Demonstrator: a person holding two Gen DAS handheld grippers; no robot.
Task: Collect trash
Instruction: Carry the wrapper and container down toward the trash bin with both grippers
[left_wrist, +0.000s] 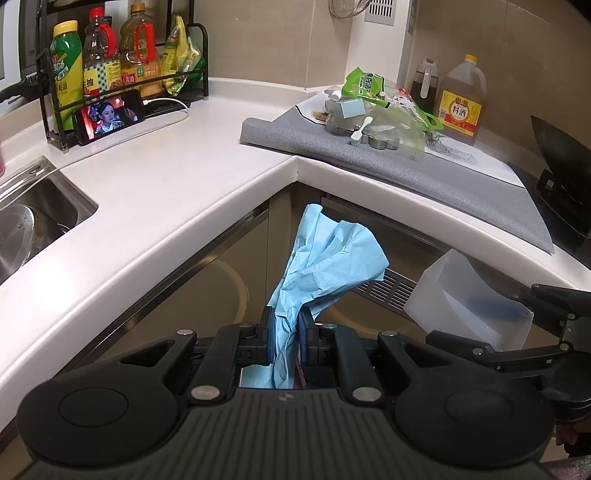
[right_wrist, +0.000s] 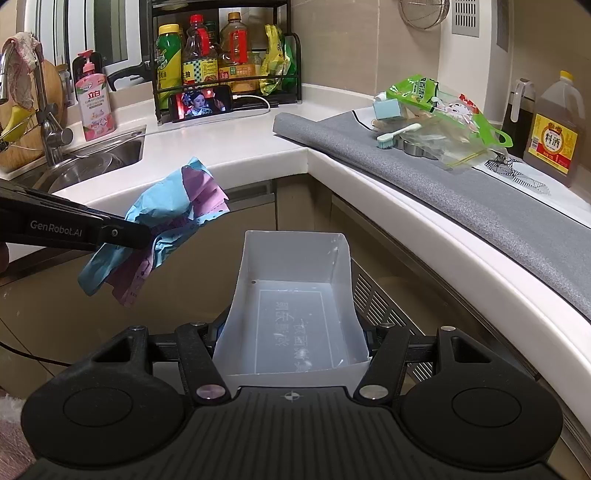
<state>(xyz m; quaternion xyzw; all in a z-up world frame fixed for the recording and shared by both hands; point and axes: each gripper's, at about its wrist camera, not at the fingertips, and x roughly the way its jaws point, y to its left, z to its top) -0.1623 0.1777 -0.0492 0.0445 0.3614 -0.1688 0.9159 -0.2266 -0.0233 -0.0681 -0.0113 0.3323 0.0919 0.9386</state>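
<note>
Nearest you, your left claw (left_wrist: 286, 334) is pinched almost closed on a crumpled wad of blue paper (left_wrist: 325, 266). From the right wrist view that same wad (right_wrist: 162, 210) also carries pink printed slips, and it hangs in the air beside the white box, not yet over it. It looks light, soft and springy. The pads bite low on the bunch, so loose flaps stick out above and below; expect them to catch on the box rim unless the wad drops from directly above.

Your right claw (right_wrist: 291, 332) stands part open, both sides pressing the walls of the white box (right_wrist: 291, 306), an open-topped, thin-walled, translucent tub with nothing inside yet. It seems light and flexible, so squeeze gently; a harder grip would likely bow the walls. Hold it low, near its base, and level.

Farther off, on the grey mat (right_wrist: 480, 199) atop the counter (right_wrist: 236, 151), lies the remaining clutter: a green-and-clear plastic bag (right_wrist: 450, 122), slippery and limp, best taken by a bunched fold, and a toothbrush (right_wrist: 397, 133), stiff and thin, best pinched mid-handle. Whether a small pale blue block (right_wrist: 386, 109) behind them is trash, I cannot tell.
</note>
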